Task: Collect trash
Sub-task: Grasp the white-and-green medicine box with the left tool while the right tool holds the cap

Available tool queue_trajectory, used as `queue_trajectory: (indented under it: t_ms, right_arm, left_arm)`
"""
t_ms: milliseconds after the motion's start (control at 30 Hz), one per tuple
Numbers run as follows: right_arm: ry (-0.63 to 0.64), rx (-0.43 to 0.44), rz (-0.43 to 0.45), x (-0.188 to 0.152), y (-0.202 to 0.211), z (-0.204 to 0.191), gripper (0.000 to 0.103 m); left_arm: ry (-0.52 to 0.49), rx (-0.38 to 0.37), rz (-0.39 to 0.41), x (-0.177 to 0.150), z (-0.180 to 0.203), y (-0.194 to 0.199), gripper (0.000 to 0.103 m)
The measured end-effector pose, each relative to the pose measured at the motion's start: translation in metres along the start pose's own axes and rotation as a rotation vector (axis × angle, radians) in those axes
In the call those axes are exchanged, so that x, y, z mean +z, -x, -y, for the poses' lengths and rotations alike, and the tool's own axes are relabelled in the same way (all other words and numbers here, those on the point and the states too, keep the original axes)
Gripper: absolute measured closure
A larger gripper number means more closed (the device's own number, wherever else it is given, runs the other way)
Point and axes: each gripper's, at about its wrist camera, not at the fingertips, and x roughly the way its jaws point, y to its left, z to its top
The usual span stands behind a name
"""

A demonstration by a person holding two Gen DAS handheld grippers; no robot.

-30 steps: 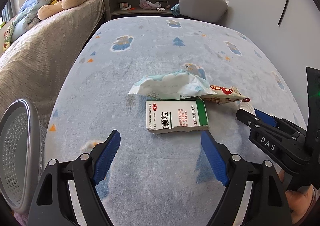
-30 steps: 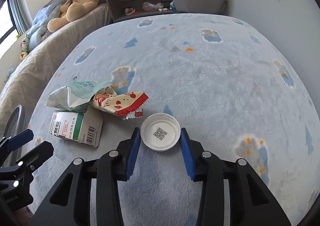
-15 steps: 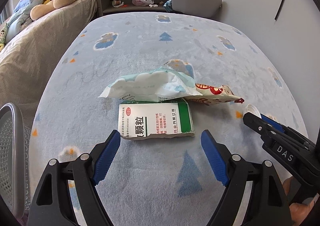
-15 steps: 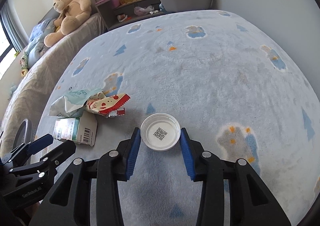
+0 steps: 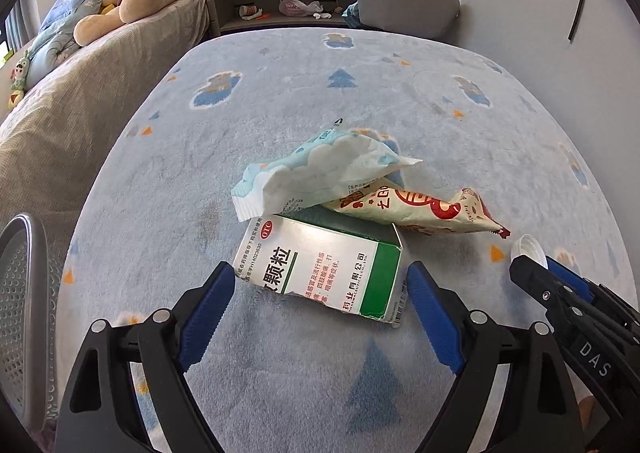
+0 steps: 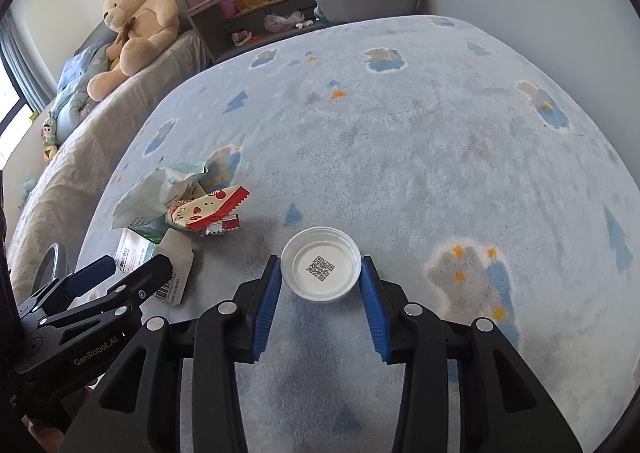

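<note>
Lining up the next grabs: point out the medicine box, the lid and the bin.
medicine box (image 5: 320, 273): left wrist view, printed top face.
lid (image 6: 321, 268): right wrist view, QR code at its centre.
bin (image 5: 24, 309): left wrist view, perforated wall.

White lid (image 6: 321, 268) upturned on rug — wrappers (image 5: 320, 177) overlapping box (image 5: 328, 271).

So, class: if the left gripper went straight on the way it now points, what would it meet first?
Most likely the medicine box: it lies directly ahead of the open left gripper, between its blue fingers. Exact depth is unclear.
</note>
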Motion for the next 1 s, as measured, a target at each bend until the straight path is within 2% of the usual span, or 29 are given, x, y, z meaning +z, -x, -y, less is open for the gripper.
queue_trajectory:
  t_ms: [300,433,833,1000]
  right_arm:
    - [-0.002,-0.001,0.0,0.0,0.0,0.003,0.064]
    - [-0.002,0.003,0.003,0.0,0.0,0.004,0.064]
    - [0.002,0.015,0.008,-0.003,0.001,-0.005,0.064]
    - [0.007,0.017,0.009,-0.004,0.001,-0.009,0.064]
  left_arm:
    - [-0.016,0.034,0.014,-0.005,0.005,-0.004,0.019]
    - [0.02,0.02,-0.003,-0.008,-0.008,-0.003,0.019]
    - [0.057,0.086,-0.021,-0.024,-0.047,0.012,0.019]
    - [0.093,0.081,-0.021,-0.022,-0.06,0.022,0.019]
